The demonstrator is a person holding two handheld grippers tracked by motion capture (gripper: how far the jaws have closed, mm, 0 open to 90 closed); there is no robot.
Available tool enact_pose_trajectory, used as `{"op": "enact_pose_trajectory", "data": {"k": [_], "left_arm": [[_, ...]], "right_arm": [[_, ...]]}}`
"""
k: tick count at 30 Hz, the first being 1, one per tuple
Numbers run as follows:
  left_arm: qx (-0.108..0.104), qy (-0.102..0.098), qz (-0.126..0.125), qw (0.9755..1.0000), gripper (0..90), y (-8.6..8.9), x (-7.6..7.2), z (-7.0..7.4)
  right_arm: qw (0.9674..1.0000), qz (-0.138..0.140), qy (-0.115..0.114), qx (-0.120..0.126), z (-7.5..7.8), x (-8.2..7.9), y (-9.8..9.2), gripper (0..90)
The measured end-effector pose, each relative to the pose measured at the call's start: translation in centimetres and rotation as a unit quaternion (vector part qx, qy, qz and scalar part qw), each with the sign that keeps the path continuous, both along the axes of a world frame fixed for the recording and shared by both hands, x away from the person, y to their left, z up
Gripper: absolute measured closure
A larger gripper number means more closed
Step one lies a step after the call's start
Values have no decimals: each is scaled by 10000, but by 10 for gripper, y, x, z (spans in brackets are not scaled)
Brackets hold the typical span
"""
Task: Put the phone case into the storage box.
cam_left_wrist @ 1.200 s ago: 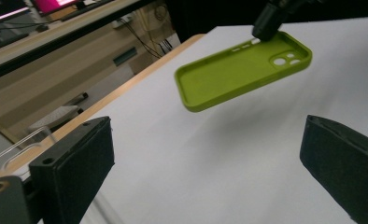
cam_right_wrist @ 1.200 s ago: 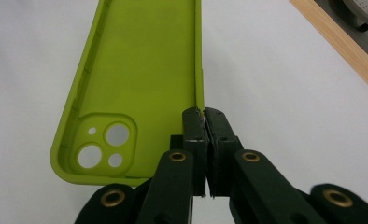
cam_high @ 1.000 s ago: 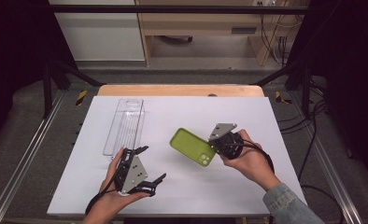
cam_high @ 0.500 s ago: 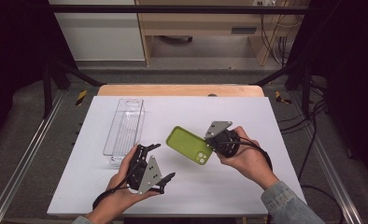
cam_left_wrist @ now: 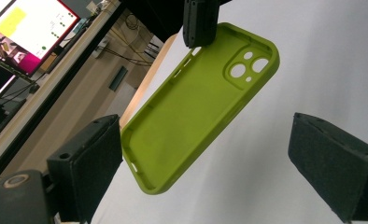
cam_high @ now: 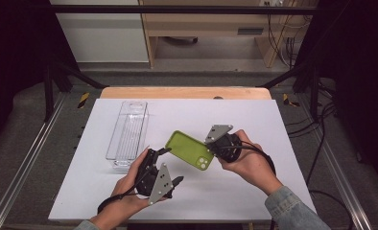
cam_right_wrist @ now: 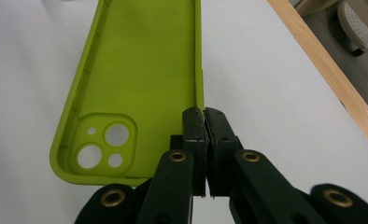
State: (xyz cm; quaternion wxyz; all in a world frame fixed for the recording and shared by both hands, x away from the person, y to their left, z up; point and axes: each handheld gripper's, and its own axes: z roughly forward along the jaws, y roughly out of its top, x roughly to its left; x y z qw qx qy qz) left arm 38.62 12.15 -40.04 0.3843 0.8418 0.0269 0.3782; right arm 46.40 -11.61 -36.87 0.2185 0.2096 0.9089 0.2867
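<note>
A lime green phone case point(cam_high: 189, 149) hangs tilted above the white table, its hollow inside and camera cutouts facing up. My right gripper point(cam_high: 215, 149) is shut on the case's side rim near the camera end, and its jaws point(cam_right_wrist: 204, 114) are pressed together on that thin edge of the case point(cam_right_wrist: 135, 88). My left gripper point(cam_high: 170, 166) points up and to the right at the case's other end. Its jaws have just been closing a little and still stand wide. In the left gripper view the case point(cam_left_wrist: 196, 107) hangs between the pads point(cam_left_wrist: 86, 158), with the left pad close beside its edge and the right pad well apart.
A clear plastic box point(cam_high: 127, 134) lies lengthwise on the left of the white table point(cam_high: 254, 191). The table's wooden far edge point(cam_high: 184, 92) runs along the back. A lit monitor point(cam_left_wrist: 28, 28) stands off to the side.
My left hand has moved right with its gripper, up to the case's free end. The right gripper has kept its hold, and the case has barely shifted.
</note>
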Motion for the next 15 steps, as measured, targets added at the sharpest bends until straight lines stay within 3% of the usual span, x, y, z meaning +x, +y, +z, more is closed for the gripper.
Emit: {"op": "enact_pose_trajectory", "data": {"k": [6,11,15], "left_arm": [[85,-2,-47,10000,94,-2,0,-1],[223,-198,-167,9994,124,-4,-4,0],[238,-166,-257,9992,159,-7,-4,-1]], "right_arm": [[10000,21,11,4,-1,-1,4,883],[10000,95,25,-10,-2,-2,8,883],[9999,109,28,-64,0,-3,10,883]]}}
